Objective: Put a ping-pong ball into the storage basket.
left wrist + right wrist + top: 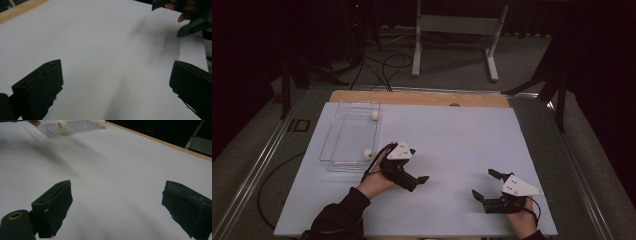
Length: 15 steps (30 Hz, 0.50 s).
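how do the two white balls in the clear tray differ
The far ball sits at the clear tray's far right corner, away from the left tongs. The near ball sits at the near right corner, close beside the left hand. Both are small, white, round and ungripped.

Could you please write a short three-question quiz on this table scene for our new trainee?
1. How many small white balls lie in the clear plastic tray at the left of the white table top?
2. True or false: the right gripper is shut on a ball.
3. Which gripper is nearer the tray: A) the left gripper or B) the right gripper?

Key:
1. Two: one ball at the far right corner, one ball at the near right corner.
2. False: its jaws stand apart with nothing between them; the left gripper is open too.
3. A.
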Each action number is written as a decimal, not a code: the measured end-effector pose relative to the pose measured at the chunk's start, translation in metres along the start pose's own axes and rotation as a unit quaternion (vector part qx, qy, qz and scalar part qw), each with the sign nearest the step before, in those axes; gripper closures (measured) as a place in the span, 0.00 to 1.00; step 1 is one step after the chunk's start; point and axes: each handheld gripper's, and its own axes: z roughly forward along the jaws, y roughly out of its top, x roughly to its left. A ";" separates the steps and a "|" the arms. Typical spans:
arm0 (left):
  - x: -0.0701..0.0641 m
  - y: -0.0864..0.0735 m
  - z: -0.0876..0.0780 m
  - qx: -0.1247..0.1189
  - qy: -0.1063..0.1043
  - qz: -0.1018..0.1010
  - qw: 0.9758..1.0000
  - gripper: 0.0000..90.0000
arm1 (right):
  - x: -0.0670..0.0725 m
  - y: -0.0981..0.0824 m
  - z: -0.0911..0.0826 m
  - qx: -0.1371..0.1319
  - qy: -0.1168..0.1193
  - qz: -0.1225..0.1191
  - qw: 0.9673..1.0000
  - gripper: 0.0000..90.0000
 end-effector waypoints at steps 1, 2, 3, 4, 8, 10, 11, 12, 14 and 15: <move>-0.001 -0.002 0.000 0.001 -0.001 0.002 1.000 0.00 | 0.000 0.000 0.000 0.000 0.000 0.000 1.000 0.10; -0.003 -0.004 -0.001 0.002 -0.001 0.003 1.000 0.00 | 0.000 0.000 0.000 0.000 0.001 0.001 1.000 0.10; -0.003 -0.005 -0.001 0.002 -0.002 0.002 1.000 0.00 | 0.000 0.000 0.000 0.000 0.000 0.001 1.000 0.10; -0.004 -0.007 -0.002 0.001 0.001 0.003 1.000 0.00 | 0.000 0.000 0.000 0.000 0.001 0.001 1.000 0.10; -0.006 -0.013 -0.006 0.011 -0.007 0.003 1.000 0.00 | 0.000 0.000 0.000 0.000 0.001 0.001 1.000 0.10; -0.007 -0.015 -0.006 0.018 -0.005 0.006 1.000 0.00 | 0.000 0.000 0.000 0.000 0.000 0.002 1.000 0.10; -0.007 -0.017 -0.007 0.020 -0.008 0.004 1.000 0.00 | 0.000 0.000 0.000 0.000 0.000 0.002 1.000 0.10; -0.007 -0.019 -0.008 0.018 -0.005 0.003 1.000 0.00 | 0.000 0.000 0.000 0.000 0.000 0.002 1.000 0.10; -0.007 -0.022 -0.010 0.022 -0.006 0.003 1.000 0.00 | 0.000 0.000 0.000 0.000 0.000 0.001 1.000 0.10; -0.007 -0.023 -0.011 0.021 -0.004 0.002 1.000 0.00 | 0.000 0.000 0.000 -0.001 0.000 0.001 1.000 0.10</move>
